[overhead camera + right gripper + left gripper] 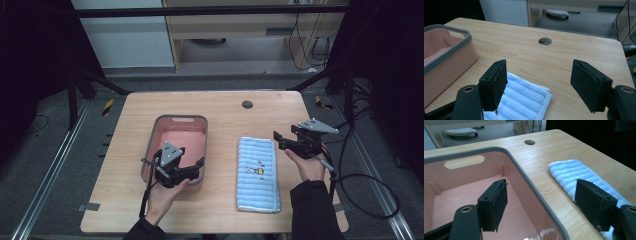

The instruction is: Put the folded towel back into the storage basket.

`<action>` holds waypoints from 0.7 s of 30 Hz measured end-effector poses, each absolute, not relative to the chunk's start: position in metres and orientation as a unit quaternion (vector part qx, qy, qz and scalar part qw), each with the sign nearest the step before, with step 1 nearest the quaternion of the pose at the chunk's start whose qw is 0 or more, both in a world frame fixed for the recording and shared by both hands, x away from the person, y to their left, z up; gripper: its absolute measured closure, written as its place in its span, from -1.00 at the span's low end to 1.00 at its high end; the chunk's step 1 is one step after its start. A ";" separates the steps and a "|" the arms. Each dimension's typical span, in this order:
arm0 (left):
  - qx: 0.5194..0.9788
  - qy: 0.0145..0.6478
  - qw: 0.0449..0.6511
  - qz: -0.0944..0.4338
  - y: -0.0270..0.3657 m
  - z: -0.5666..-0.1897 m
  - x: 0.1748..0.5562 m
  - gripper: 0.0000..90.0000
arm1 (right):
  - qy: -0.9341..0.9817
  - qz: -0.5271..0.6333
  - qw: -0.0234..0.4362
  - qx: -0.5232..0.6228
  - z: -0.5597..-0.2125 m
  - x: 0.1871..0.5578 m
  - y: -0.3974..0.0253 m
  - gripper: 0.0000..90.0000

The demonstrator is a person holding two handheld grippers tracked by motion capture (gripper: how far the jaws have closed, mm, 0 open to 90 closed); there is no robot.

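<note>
With both the left gripper (200,166) over the pink basin's (154,131) near right corner and the right gripper (278,140) just right of the folded blue towel (257,175) spread wide and empty, a shallow pinch could likely lift only the towel's top layer and unfold it.

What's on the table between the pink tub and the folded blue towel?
Nothing: in the high view, only bare wooden table separates the pink tub from the blue towel.
</note>
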State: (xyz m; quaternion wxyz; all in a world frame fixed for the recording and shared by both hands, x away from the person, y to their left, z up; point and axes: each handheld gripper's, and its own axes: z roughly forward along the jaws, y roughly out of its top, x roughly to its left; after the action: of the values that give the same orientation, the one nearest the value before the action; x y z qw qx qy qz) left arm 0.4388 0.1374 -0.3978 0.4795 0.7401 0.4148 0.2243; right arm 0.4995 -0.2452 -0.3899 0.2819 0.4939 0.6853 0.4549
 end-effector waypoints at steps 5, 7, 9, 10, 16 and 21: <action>0.746 0.408 0.480 0.215 0.124 -0.401 0.437 -0.40 | 0.684 0.458 0.275 0.497 -0.391 0.504 -0.246 -0.33; 0.748 0.405 0.482 0.211 0.117 -0.402 0.436 -0.38 | 0.684 0.455 0.274 0.500 -0.394 0.508 -0.247 -0.31; 0.751 0.400 0.482 0.207 0.109 -0.403 0.435 -0.36 | 0.686 0.451 0.275 0.501 -0.396 0.510 -0.246 -0.29; 0.754 0.397 0.483 0.204 0.106 -0.404 0.434 -0.35 | 0.687 0.451 0.275 0.500 -0.398 0.511 -0.245 -0.29; 0.767 0.382 0.480 0.188 0.080 -0.414 0.430 -0.32 | 0.694 0.443 0.270 0.499 -0.407 0.518 -0.243 -0.26; 0.776 0.374 0.475 0.179 0.069 -0.420 0.428 -0.30 | 0.699 0.434 0.268 0.502 -0.414 0.521 -0.246 -0.24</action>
State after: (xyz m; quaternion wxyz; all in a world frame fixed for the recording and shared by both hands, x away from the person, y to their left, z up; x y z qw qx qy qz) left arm 0.4277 0.0686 -0.4195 0.4748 0.7760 0.3745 0.1792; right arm 0.5212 -0.2457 -0.4140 0.2677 0.5017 0.6987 0.4342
